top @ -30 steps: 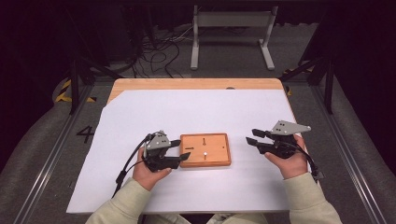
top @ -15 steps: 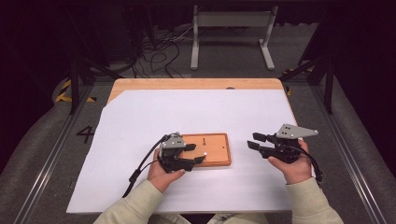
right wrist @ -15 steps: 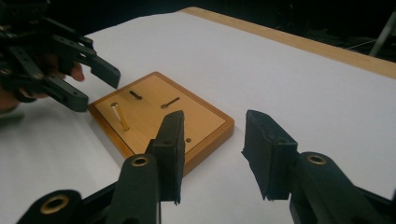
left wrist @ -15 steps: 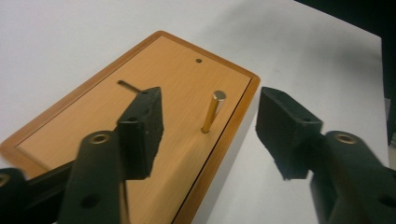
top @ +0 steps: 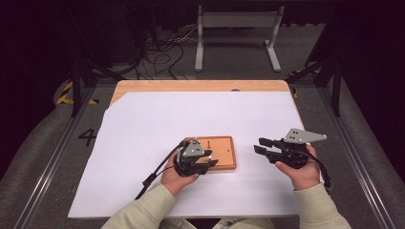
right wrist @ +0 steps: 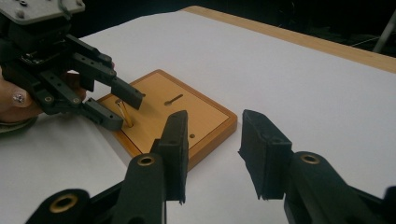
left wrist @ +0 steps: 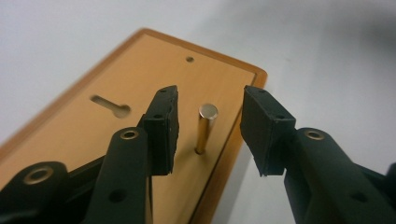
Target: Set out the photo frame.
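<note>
Left gripper (left wrist: 208, 133) is at the wooden board (left wrist: 140, 79), fingers (left wrist: 161, 126) either side of the metal pin (left wrist: 205, 128). Its jaws have just been closing, pin between them, but there is a clear gap on both sides: pads not on it yet. No grip.

Right gripper (top: 264, 149) hangs off to the board's right over the white sheet (top: 157, 119) on the surface, fingers apart, nothing between them, well clear of the board.

Progress, my read: approach done, grasp not yet made. Left: close on the pin, then pull or reseat it. Can't tell from here which is meant.

Pin location: standing in a hole near the board's near edge, by the left hand (top: 176, 179). In the right gripper view the pin (right wrist: 124, 114) sits between the left gripper's fingers.

Orientation: pin's long axis roughly vertical, flat top end pointing up, bottom end in the board. It looks slightly leaned, but that may just be camera angle. Board lies flat, with a keyhole slot (left wrist: 111, 105) and a small hole (left wrist: 189, 59) beyond the pin.
</note>
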